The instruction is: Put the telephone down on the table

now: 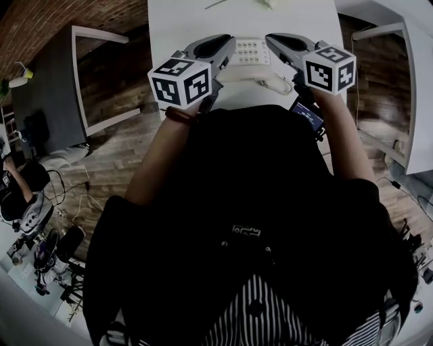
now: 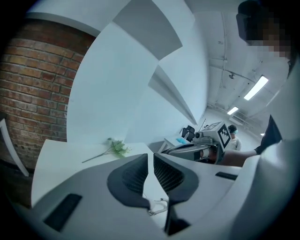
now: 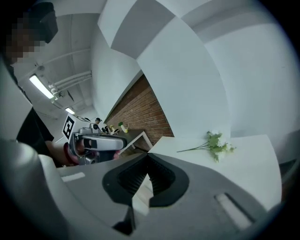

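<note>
**Operator:** Location of the telephone [image 1: 252, 51]?

**Technician:** Flat on the table [image 1: 196, 20], at the near edge, roughly midway along it. Keypad facing up. Handset [image 1: 245, 74] laid along the near side of the base, with the coiled cord [image 1: 281, 85] bunched at its right end.

**Operator:** Held by anything?

**Technician:** Not gripped by either tool. Flanked by the left gripper [image 2: 150, 157] just beside the keypad's left side and the right gripper [image 3: 146, 157] just beside its right side, both angled inward.

**Operator:** State of the left jaws?

**Technician:** Nearly closed. Only a thin slit between the ribbed pads [image 2: 135, 176], with nothing clamped in it. White surface and a loop of cord visible through the gap lower down, beneath the tool.

**Operator:** And the right jaws?

**Technician:** Fully closed, tips meeting, empty. Pale surface showing through the gap below the pads.

**Operator:** Anything else on the table?

**Technician:** One flower sprig [image 2: 115, 149] toward the far edge, well apart from the telephone. Also a small dark device [image 1: 308, 113] with a lit screen at the near edge, under the right gripper; resting or held, not possible to tell.

**Operator:** Surroundings?

**Technician:** A brick wall [image 2: 33, 93] past the table's left edge.
</note>
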Tool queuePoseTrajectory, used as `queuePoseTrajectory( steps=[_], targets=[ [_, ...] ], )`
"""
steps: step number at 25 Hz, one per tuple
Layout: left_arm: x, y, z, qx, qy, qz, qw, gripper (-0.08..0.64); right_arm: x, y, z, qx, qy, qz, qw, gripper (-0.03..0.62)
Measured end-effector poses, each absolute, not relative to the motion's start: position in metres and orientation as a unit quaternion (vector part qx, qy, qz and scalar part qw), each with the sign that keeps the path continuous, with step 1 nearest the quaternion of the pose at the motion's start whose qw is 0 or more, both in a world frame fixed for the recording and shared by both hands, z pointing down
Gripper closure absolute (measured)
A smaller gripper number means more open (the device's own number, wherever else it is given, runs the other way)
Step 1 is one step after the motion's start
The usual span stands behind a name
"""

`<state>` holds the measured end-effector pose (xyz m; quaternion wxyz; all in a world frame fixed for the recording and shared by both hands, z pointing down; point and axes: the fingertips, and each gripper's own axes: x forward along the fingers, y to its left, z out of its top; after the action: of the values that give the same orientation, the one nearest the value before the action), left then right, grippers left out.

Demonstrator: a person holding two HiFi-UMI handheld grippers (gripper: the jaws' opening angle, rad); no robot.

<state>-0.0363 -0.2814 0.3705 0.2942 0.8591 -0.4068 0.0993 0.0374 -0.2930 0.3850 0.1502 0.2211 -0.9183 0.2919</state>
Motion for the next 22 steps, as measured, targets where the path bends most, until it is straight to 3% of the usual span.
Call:
queuePoseTrajectory(
  steps=[22],
  targets=[
    [-0.032, -0.279, 0.372, 0.859, -0.405, 0.093, 0.299, 0.532, 0.042, -0.295, 0.392, 0.25, -0.905, 0.307, 0.153, 0.589]
  ],
)
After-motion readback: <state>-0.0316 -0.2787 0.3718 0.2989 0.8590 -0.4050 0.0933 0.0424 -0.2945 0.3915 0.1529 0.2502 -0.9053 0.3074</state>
